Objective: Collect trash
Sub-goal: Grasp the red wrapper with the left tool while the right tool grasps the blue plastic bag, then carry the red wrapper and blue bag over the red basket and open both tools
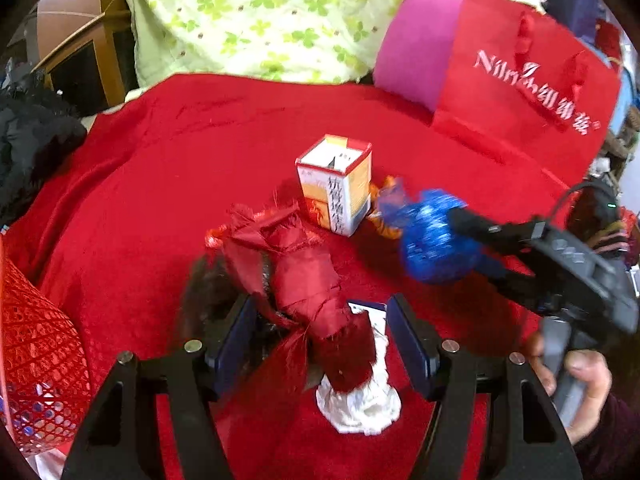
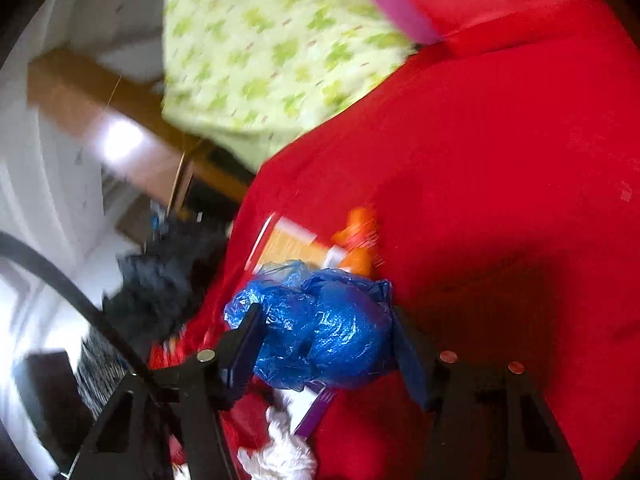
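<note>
My right gripper point(image 2: 324, 332) is shut on a crumpled blue plastic bag point(image 2: 328, 332) and holds it above the red cloth; the bag also shows in the left wrist view point(image 1: 434, 236), clamped by the right gripper point(image 1: 460, 232). My left gripper point(image 1: 320, 328) is open around a bundle of dark red fabric scrap point(image 1: 304, 276), with a crumpled white tissue point(image 1: 360, 396) under it. A small white and orange carton point(image 1: 336, 184) stands upright on the cloth. An orange wrapper point(image 1: 386, 208) lies beside the carton.
A red paper bag point(image 1: 524, 88) with white lettering stands at the back right by a pink cushion point(image 1: 416, 44). A red mesh basket point(image 1: 36, 364) is at the left edge. A green floral quilt point(image 1: 260, 16) lies behind the red cloth point(image 1: 180, 152). Dark clothing point(image 1: 28, 148) is at the left.
</note>
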The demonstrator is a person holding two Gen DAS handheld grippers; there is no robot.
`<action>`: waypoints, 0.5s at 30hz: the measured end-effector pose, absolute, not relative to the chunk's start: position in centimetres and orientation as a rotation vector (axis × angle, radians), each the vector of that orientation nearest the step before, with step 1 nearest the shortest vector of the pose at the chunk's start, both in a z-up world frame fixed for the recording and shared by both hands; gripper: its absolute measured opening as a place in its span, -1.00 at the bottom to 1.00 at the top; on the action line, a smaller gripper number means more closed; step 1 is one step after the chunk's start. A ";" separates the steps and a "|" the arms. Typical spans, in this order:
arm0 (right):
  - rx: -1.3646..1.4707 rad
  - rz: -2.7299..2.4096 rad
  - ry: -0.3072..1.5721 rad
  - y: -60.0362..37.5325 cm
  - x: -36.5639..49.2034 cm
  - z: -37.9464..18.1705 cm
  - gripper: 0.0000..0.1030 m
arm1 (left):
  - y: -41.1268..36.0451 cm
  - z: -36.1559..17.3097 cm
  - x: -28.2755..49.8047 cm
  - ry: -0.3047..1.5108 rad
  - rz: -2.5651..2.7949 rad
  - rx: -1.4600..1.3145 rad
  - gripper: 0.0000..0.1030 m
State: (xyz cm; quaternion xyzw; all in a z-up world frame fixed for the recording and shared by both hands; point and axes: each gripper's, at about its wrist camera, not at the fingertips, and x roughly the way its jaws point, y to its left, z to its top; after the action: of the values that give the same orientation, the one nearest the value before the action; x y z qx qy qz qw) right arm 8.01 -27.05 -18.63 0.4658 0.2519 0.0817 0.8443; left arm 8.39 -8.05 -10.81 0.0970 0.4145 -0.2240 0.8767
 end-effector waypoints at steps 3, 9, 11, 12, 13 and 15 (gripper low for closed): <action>0.997 0.164 0.524 -27.4 7.8 -18.7 0.26 | -8.5 -12.1 9.3 0.895 -0.421 0.206 -0.03; 0.938 0.158 0.530 -26.6 8.1 -17.8 0.26 | -7.7 -11.8 8.7 0.881 -0.433 0.162 -0.44; 0.934 0.155 0.530 -26.8 8.1 -17.8 0.26 | -7.4 -11.3 8.0 0.868 -0.450 0.142 -0.45; 0.931 0.154 0.529 -26.7 8.1 -17.7 0.26 | -7.2 -11.0 7.6 0.857 -0.459 0.134 -0.46; 0.926 0.152 0.529 -26.6 8.1 -17.7 0.26 | -7.1 -10.8 7.2 0.847 -0.466 0.129 -0.46; 0.906 0.144 0.525 -26.4 7.8 -17.5 0.26 | -6.7 -10.1 6.2 0.820 -0.474 0.119 -0.46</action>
State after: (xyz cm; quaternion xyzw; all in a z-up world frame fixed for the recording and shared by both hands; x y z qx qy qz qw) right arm 7.85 -26.42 -17.45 0.4321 0.2504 0.0687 0.8637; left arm 6.21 -6.70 -10.10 0.0572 0.3944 -0.2280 0.8883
